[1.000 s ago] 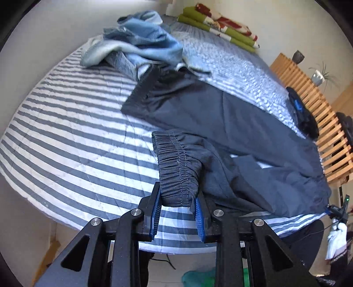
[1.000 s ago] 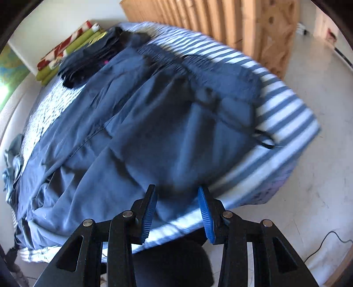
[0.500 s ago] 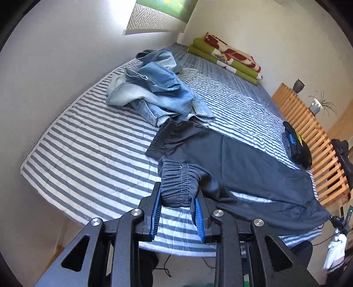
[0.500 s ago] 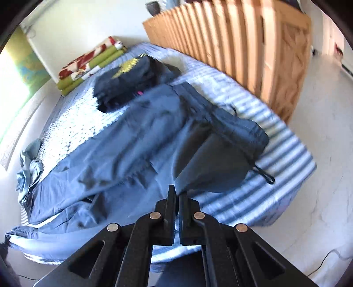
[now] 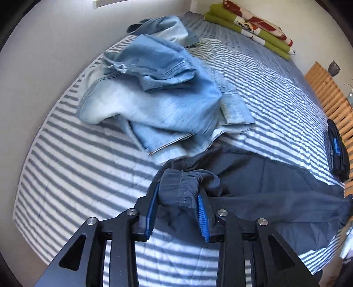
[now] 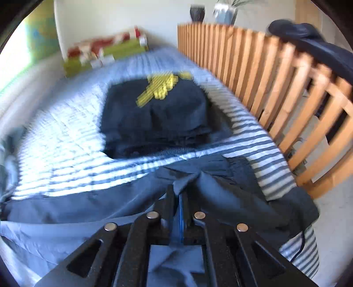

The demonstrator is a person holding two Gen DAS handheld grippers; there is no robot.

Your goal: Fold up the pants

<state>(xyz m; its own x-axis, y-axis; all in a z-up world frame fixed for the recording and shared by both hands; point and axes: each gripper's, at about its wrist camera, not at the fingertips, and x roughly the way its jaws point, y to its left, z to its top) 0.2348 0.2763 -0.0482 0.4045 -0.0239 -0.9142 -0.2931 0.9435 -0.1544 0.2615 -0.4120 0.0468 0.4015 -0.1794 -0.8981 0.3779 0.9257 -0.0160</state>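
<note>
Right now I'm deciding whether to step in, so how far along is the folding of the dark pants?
Early. Done: both ends are gripped. The left gripper holds the gathered cuff, its jaws just opening a little; the right gripper pinches the dark pants near the waist. In hand: carrying the lengthwise fold over. Left: laying it flat, then folding crosswise. The jeans lie crumpled.

folded blanket [image 6: 103, 55] blurred, vase [image 6: 197, 13] cropped

both grippers' fingers [image 5: 201, 212] clamped, angled down
</note>
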